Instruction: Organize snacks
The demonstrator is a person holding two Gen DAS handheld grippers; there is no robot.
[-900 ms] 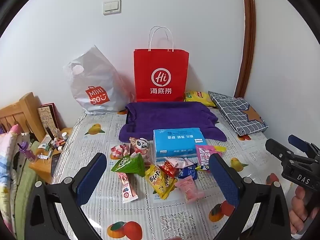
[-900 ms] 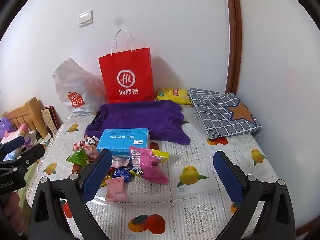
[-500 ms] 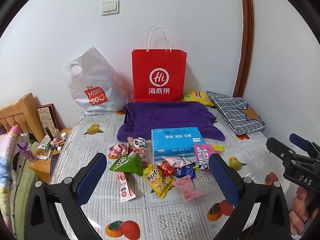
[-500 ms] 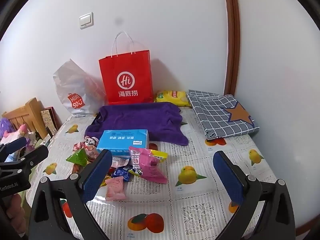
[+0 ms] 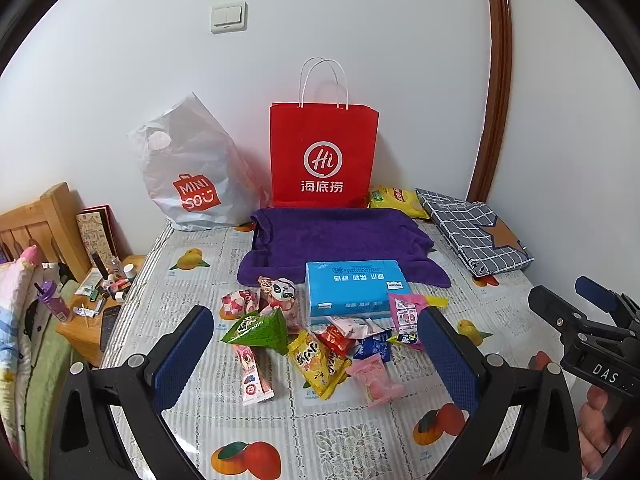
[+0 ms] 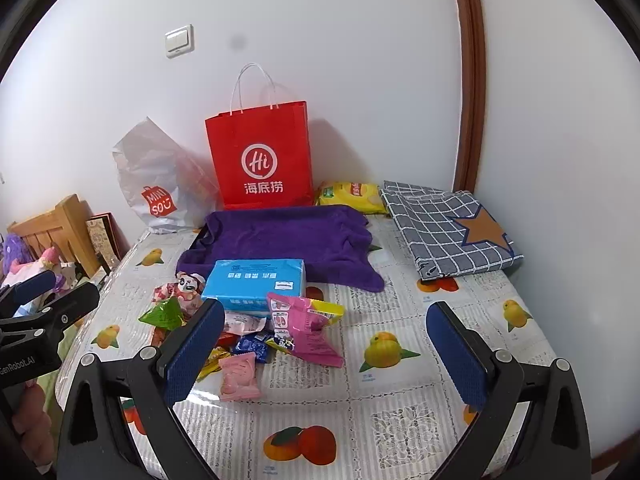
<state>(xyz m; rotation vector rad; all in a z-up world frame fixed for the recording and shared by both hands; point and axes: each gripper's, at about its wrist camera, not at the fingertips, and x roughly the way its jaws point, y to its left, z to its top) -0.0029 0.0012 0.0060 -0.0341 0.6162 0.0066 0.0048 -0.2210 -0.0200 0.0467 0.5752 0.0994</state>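
**Mia:** Where are the two claws?

**Ben:** The left claw (image 5: 316, 354) hangs over the near part of the desk (image 5: 360, 444), with its blue fingers (image 5: 182, 356) spread wide and nothing between them. The right claw (image 6: 324, 350) is the same, wide apart and holding nothing. Each one sits level and points at the back wall. A hand (image 5: 598, 432) holds the right claw's handle.

**Mia:** Did anything change from a moment ago?

**Ben:** Only a little. Both claws have pulled back and up a bit, so the snacks look slightly farther off. Nothing on the desk has moved.

**Mia:** Where are the snacks?

**Ben:** The snack pile (image 5: 320, 340) lies just ahead of the left claw, between its fingers. For the right claw it lies ahead and to the left, partly behind the left finger. There is a green triangle pack (image 5: 258, 330), a yellow pack (image 5: 316, 362), a small pink pack (image 6: 239, 376) and a big pink pouch (image 6: 306, 326). A blue tissue box (image 5: 354, 292) sits right behind the pile, touching it.

**Mia:** Can you read any words?

**Ben:** The red paper bag (image 5: 324, 156) at the wall says "Hi" and "海底捞". The white plastic bag (image 5: 188, 172) beside it says "MINISO". The right claw's body says "DAS", and the left one's says "GenRobot.AI". A purple towel (image 5: 340, 244) lies in front of the red bag.
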